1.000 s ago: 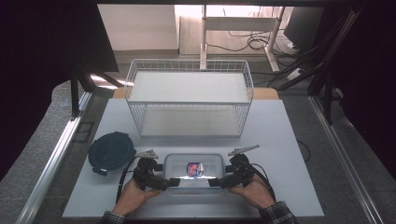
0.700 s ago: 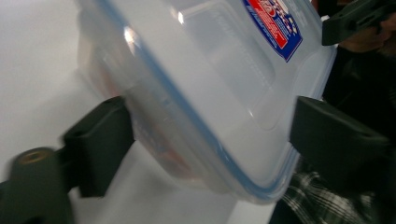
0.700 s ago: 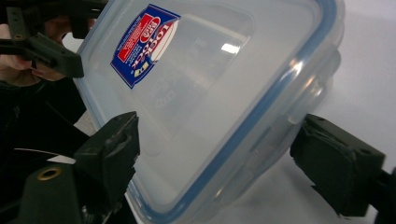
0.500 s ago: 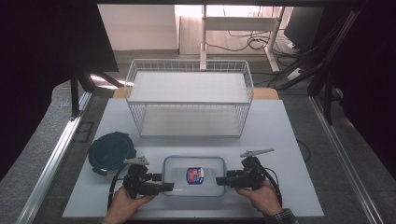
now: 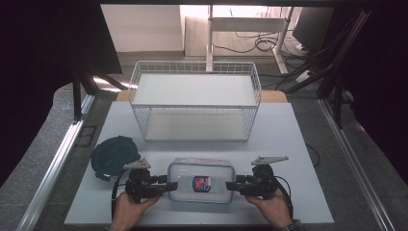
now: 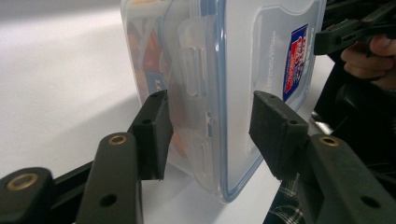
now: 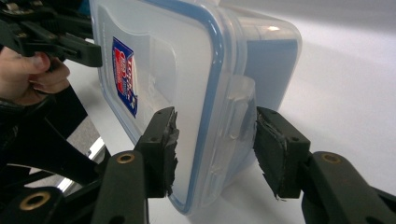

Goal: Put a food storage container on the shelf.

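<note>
A clear plastic container point(image 5: 202, 180) with a blue-rimmed lid and a red and blue label lies on the white table point(image 5: 288, 144) near its front edge. My left gripper point(image 5: 172, 186) is at its left end and my right gripper point(image 5: 231, 185) at its right end. Both sets of jaws have just been closing. In the left gripper view, the left gripper point(image 6: 205, 133) has the container point(image 6: 219, 70) between its pads, over the latch flap. In the right gripper view, the right gripper point(image 7: 212, 147) pinches the container point(image 7: 187, 70) at its latch flap, one pad on the lid.
A white wire basket point(image 5: 195, 103) stands across the back half of the table. A dark blue round lid point(image 5: 113, 156) lies left of the container, just behind the left hand. A metal rail point(image 5: 53, 163) runs along the table's left side.
Both grippers' jaws have narrowed from wide open onto the container's two ends. The hands have drawn slightly toward the table's front edge. The container stays where it was.
</note>
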The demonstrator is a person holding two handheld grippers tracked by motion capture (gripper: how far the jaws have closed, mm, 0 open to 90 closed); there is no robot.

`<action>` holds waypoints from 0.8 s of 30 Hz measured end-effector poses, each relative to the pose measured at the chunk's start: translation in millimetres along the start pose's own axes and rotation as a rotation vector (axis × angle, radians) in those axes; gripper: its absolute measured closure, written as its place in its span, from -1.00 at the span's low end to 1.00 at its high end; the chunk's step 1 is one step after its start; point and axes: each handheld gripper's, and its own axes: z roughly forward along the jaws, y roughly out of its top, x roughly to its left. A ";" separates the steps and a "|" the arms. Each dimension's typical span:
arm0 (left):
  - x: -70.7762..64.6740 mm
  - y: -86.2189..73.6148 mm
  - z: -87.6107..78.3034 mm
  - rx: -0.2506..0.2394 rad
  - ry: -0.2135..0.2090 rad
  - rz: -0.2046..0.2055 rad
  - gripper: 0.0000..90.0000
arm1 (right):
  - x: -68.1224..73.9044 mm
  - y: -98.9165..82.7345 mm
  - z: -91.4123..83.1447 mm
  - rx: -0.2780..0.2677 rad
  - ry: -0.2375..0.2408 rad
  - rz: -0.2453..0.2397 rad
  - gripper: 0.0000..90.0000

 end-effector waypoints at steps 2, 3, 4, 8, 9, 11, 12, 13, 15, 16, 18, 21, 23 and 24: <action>2.9 -0.5 -1.6 0.005 -0.022 0.016 0.13 | 0.1 -1.6 0.6 -0.012 -0.002 -0.023 0.11; 4.3 -0.7 -2.7 0.010 -0.035 0.014 0.16 | -0.9 -2.7 0.7 -0.019 0.003 -0.021 0.10; 5.6 -1.5 -3.5 0.013 -0.045 0.020 0.18 | -2.4 -4.2 1.0 -0.031 0.014 -0.012 0.10; 6.4 -2.5 -4.5 0.016 -0.055 0.018 0.20 | -5.8 -6.7 2.3 -0.051 0.037 -0.010 0.10; 6.4 -2.5 -4.5 0.016 -0.055 0.018 0.20 | -6.4 -6.7 2.3 -0.051 0.041 -0.007 0.10; 5.9 -2.5 -4.4 0.010 -0.053 0.016 0.20 | -7.3 -7.5 2.4 -0.055 0.047 0.002 0.10; 5.5 -2.7 -4.3 0.005 -0.050 0.012 0.20 | -7.3 -7.7 2.3 -0.056 0.047 0.004 0.10; 6.0 -2.7 -4.3 0.004 -0.051 0.010 0.20 | -7.2 -7.7 2.3 -0.056 0.046 0.005 0.10; 7.1 -3.0 -3.7 -0.011 -0.059 -0.014 0.20 | -6.7 -7.5 2.1 -0.056 0.039 0.009 0.10; 7.8 -3.1 -3.4 -0.021 -0.064 -0.026 0.21 | -6.7 -7.5 2.0 -0.056 0.037 0.012 0.10; 8.1 -1.8 -3.3 -0.031 -0.068 -0.040 0.21 | -6.9 -7.7 1.6 -0.059 0.034 0.017 0.11; 6.8 0.8 -5.5 -0.051 -0.063 -0.042 0.22 | -7.3 -7.4 1.4 -0.060 0.036 0.018 0.11; 6.9 3.0 -8.1 -0.066 -0.064 -0.041 0.22 | -6.9 -6.0 1.7 -0.060 0.043 0.021 0.11; 6.9 3.0 -8.1 -0.066 -0.064 -0.041 0.22 | -6.9 -6.0 1.7 -0.060 0.043 0.021 0.11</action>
